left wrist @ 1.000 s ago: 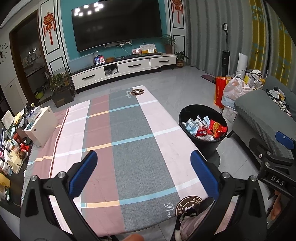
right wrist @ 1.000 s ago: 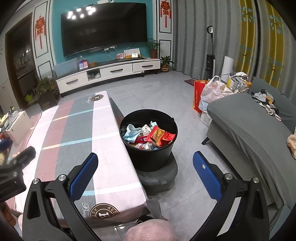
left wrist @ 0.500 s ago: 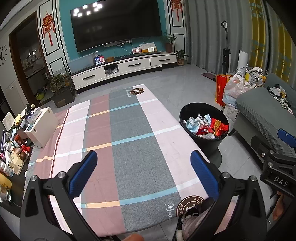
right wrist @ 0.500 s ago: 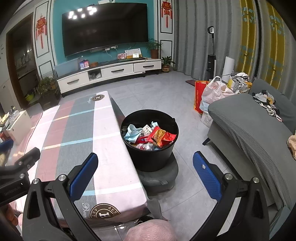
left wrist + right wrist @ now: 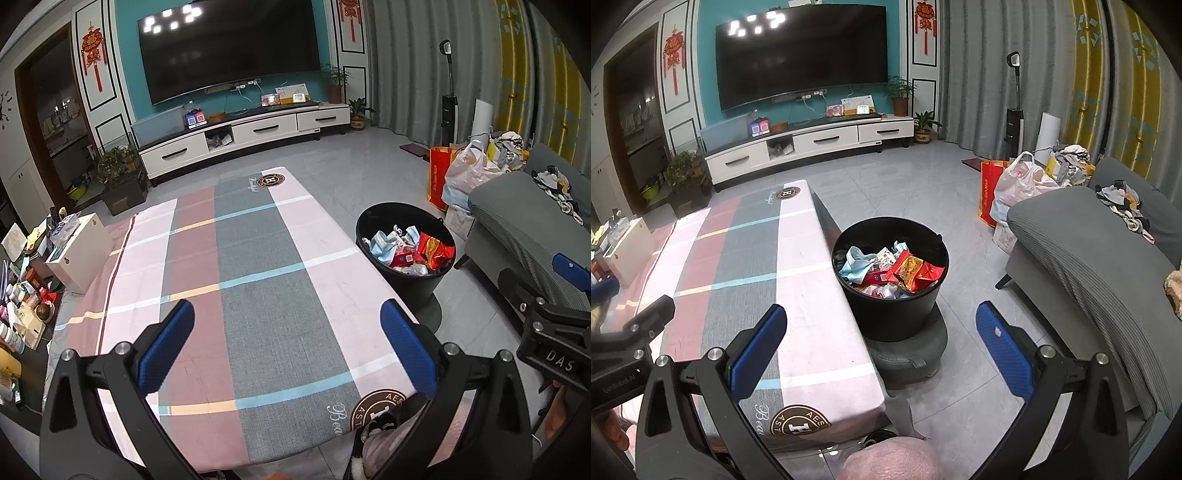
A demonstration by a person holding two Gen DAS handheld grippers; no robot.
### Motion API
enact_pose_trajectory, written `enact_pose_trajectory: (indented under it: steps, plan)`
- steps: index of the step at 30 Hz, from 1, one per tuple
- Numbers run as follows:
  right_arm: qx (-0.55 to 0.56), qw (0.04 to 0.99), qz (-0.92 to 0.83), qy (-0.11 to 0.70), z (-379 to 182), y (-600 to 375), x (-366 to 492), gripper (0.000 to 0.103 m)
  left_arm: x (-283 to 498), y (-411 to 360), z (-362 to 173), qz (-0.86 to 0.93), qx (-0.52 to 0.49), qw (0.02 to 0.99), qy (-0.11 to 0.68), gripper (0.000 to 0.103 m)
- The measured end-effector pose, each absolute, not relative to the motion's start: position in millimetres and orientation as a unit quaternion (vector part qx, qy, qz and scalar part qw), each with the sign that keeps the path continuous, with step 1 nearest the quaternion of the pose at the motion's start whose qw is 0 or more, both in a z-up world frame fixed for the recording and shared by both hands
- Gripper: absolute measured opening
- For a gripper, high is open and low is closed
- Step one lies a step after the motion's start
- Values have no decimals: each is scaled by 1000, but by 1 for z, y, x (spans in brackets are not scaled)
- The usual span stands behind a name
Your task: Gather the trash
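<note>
Two wide-open, empty tools, left tool [image 5: 282,347], right tool [image 5: 881,347]; one trash-filled bucket [image 5: 890,314].

"DAS" on right gripper [image 5: 554,354], partial "AES", perhaps "Bea", on tablecloth [image 5: 258,277] emblem

Tablecloth [image 5: 258,295]: checked in pink, grey and dusty red blocks, crossed by white, light-blue and pale-orange stripes; brown round emblems at both ends. Bin [image 5: 890,314]: black, standing on a dark grey stool [image 5: 908,354]. Trash [image 5: 886,269] inside it: red-and-yellow wrappers, pale blue and white pieces. Left gripper [image 5: 284,347] and right gripper [image 5: 882,350]: black frames, blue ribbed pads. Sofa [image 5: 1108,258]: grey ribbed cover. Shopping bag [image 5: 437,177]: orange-red (lettering too small to read). Wall [image 5: 705,74] behind the black television [image 5: 801,51]: teal. Curtains [image 5: 979,74]: grey, with yellow patterned panels at the right.
</note>
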State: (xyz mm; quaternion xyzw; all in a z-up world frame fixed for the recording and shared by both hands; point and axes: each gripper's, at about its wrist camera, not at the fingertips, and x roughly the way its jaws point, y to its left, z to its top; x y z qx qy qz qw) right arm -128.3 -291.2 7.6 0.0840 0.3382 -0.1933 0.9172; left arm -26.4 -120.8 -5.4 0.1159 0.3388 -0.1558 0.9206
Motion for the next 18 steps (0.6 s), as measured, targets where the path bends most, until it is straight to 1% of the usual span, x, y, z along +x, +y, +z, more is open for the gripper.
enact_pose_trajectory:
  steps: [18]
  plan:
    - [87,917,-193,337,5,-293,-126,100,-25,-120,-5,-155,109,920,342,100]
